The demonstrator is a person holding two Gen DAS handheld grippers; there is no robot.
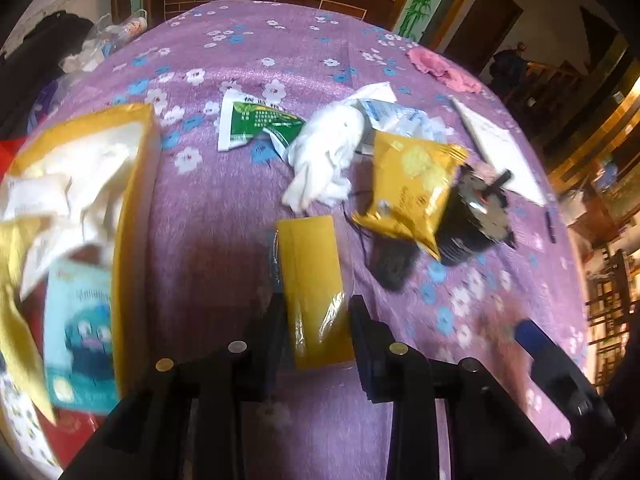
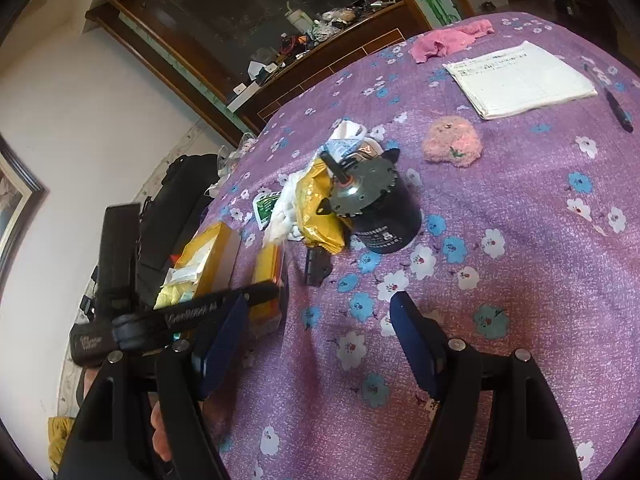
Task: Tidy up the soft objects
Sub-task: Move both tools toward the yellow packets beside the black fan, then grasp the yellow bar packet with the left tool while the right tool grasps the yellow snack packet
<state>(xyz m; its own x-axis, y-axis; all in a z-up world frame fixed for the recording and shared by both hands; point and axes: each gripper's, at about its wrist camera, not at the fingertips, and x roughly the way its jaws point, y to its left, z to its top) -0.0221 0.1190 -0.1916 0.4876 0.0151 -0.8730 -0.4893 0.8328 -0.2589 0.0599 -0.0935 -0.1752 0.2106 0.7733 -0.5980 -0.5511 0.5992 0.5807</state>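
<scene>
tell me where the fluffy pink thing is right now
In the right wrist view the fluffy pink ball lies on the purple floral cloth, right of the black motor and just in front of the white notepad, touching neither.

- Yellow packets: two, a flat one (image 1: 314, 288) at lower centre and a crinkled one (image 1: 412, 188) at centre right.
- Black motor (image 2: 376, 208): one.
- Pink cloths (image 2: 452, 40): one, upper right.
- Paper pads (image 2: 520, 78): one.
</scene>
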